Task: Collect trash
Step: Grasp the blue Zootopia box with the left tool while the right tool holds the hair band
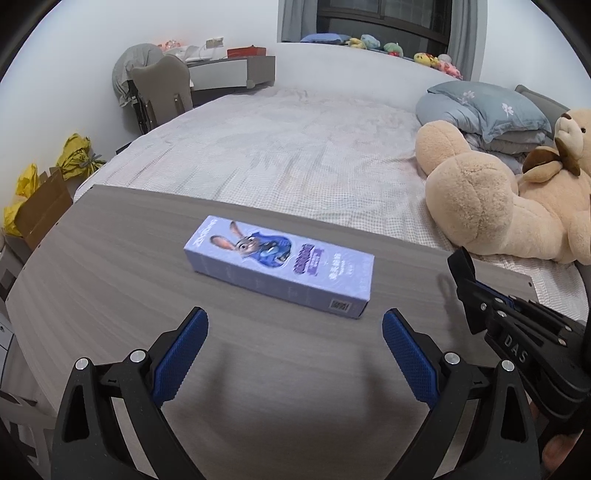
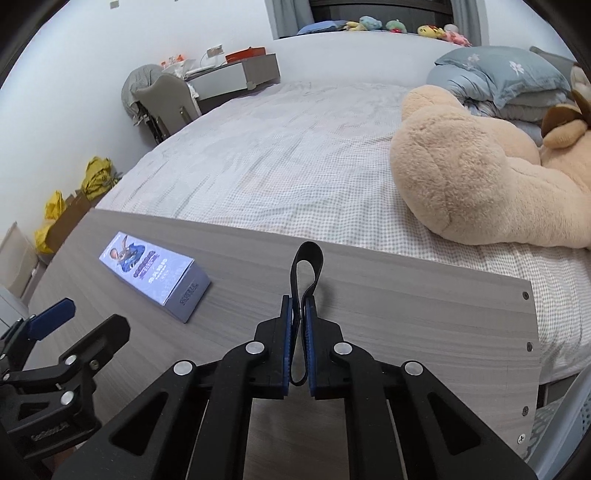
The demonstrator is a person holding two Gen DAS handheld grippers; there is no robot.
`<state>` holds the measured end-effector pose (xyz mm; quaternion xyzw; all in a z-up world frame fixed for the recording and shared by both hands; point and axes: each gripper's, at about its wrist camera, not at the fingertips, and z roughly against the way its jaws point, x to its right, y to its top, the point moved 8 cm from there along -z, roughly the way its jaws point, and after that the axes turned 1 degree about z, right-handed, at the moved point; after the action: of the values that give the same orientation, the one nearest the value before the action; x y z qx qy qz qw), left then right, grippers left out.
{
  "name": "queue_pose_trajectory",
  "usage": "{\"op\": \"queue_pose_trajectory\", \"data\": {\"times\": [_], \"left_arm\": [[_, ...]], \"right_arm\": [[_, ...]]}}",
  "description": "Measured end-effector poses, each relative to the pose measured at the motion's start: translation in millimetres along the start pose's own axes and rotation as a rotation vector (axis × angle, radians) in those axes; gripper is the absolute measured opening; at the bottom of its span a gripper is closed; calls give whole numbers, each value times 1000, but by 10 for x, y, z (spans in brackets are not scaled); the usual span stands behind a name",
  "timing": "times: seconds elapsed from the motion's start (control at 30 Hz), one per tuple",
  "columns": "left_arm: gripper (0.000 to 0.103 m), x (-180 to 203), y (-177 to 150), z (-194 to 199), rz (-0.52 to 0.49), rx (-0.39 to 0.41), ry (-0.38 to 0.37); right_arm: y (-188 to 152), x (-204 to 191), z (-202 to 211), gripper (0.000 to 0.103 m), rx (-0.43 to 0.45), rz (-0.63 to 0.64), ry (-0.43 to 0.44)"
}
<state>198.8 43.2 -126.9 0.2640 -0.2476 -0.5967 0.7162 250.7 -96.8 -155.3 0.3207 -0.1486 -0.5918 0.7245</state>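
Black strap pinched, purple box sat mid-board

Right gripper was clamped on a black strap loop right of the purple carton; left gripper gaped wide just before it, board edges well clear.

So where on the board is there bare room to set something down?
Most of the board is bare: the whole stretch right of the box up to the screw-holed end, and the strip between the box and the bed. Only the near edge is crowded, by the left gripper and right gripper.

White walls, checked bed, grey wood board, dark window, desk, chair
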Motion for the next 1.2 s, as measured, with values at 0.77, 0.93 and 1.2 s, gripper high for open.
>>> {"op": "queue_pose_trajectory", "data": {"times": [0.77,0.93,1.2], "left_arm": [[94,330,482,-672,-127,-68,289],[94,292,391,-693,-174,-85,335],[94,110,215,-494,-179,-85,344]], "right_arm": [[89,222,230,7,83,-113,109],[91,213,264,7,92,-116,122],[94,198,291,7,98,-126,137]]}}
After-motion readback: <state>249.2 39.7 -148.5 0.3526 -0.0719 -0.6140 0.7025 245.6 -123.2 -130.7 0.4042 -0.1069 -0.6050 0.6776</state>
